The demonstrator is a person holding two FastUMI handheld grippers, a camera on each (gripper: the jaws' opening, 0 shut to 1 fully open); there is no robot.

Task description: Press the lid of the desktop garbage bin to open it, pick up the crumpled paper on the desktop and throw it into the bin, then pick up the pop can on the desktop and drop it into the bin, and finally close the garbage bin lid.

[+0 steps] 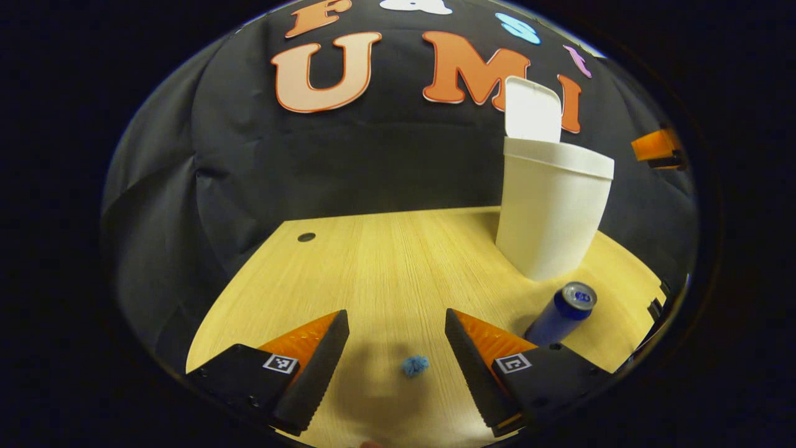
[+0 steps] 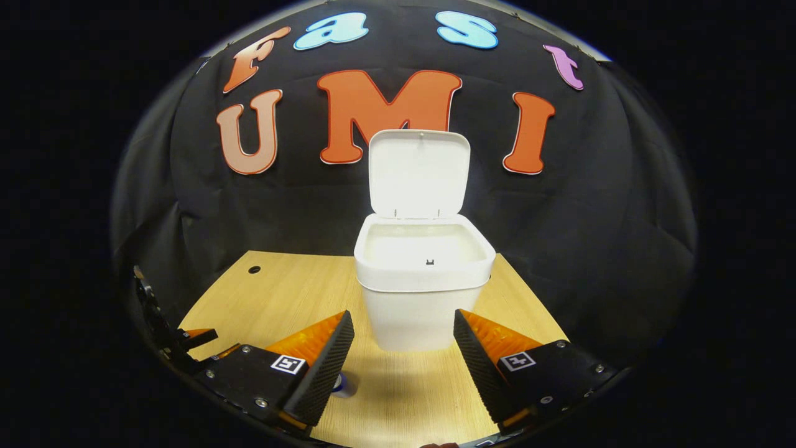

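The bin (image 2: 424,274) sat on the worktop (image 1: 385,261) with its lid (image 2: 418,174) flipped up, the pop can (image 1: 563,313) just beside it, and the crumpled paper (image 1: 415,365) lay between the left gripper (image 1: 397,348)'s wide-open jaws, while the right gripper (image 2: 404,351) hung open facing the bin.

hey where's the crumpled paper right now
In the left gripper view the blue crumpled paper lies on the wooden desktop, between the open left gripper fingers, untouched. The pop can and open bin stand to its right.
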